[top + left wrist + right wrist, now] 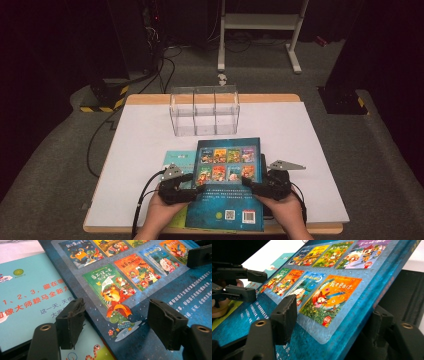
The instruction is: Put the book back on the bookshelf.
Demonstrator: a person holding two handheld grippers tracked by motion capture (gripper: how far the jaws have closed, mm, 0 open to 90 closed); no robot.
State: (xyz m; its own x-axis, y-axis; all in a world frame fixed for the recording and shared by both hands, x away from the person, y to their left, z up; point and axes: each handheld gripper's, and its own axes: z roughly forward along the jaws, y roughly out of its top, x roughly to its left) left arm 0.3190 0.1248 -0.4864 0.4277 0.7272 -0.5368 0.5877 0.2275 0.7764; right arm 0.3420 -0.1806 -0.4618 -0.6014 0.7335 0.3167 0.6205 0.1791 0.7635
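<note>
Gripping the blue book [227,185] by both side edges is the step in hand, judging by how things lie. It is lying near the front of the counter [310,150], overlapping a teal booklet [177,160]. The right gripper [332,322] is straddling the book's raised edge, one finger [284,317] above the cover and one below, not yet clearly clamped. The left gripper [120,322] is hovering released over the cover. Seating both pairs of fingers squarely on the edges before lifting should keep the book level; the clear organizer [204,112] is standing behind.
</note>
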